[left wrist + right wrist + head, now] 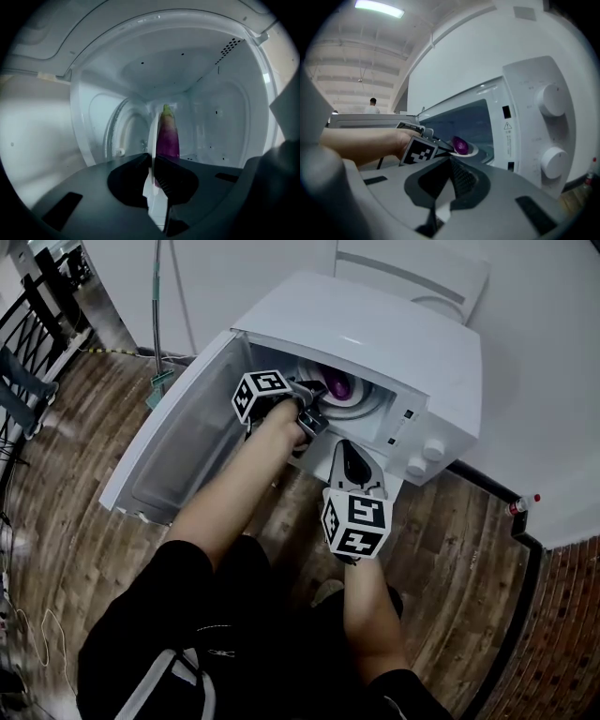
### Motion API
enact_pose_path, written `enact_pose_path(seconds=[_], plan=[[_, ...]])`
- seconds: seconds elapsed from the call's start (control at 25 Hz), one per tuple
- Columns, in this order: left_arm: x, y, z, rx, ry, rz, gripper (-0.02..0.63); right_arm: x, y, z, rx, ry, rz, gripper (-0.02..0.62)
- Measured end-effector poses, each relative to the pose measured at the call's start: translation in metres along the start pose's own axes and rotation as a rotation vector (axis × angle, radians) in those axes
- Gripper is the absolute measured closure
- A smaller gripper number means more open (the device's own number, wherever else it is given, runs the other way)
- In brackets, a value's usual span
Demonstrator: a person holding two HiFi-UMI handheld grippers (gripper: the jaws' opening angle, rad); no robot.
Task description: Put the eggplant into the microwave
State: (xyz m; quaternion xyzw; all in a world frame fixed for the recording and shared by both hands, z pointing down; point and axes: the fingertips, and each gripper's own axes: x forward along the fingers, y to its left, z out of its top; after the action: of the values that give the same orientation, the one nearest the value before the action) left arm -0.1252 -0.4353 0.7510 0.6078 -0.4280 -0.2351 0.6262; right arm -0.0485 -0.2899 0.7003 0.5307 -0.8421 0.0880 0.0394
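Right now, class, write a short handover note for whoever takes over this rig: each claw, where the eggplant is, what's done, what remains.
Left claw: shut on the rim of a white plate carrying the eggplant, reaching into the open microwave.
Right claw: shut, empty, outside near the control knobs.
Done: door open, eggplant at the cavity.
Left: set the plate down inside, release, withdraw, probably close the door.

Count: one microwave (375, 334), one eggplant (460, 145), one white plate (470, 151), two control knobs (553, 100) (553, 161), one left gripper (314, 404), one right gripper (346, 446).
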Motion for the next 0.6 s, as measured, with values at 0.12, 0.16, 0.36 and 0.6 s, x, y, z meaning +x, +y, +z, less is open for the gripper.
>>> enact_pose_path(seconds=[0.12,0.16,0.36,0.6], plan=[[0.003,0.0,0.002,0.002,-0.003,0.016,0.588,0.002,-0.001,-0.005,-0.013,0.014,0.004,0.583],[0.003,0.0,0.002,0.009,-0.001,0.026,0.586,0.002,-0.002,-0.007,-0.016,0.017,0.002,0.583],[0.004,0.001,0.001,0.031,0.009,0.074,0.564,0.004,-0.003,-0.013,-0.025,0.031,0.003,0.583],[0.002,0.008,0.001,-0.091,0.027,0.103,0.558,0.004,-0.001,-0.015,-0.045,0.035,0.006,0.583]])
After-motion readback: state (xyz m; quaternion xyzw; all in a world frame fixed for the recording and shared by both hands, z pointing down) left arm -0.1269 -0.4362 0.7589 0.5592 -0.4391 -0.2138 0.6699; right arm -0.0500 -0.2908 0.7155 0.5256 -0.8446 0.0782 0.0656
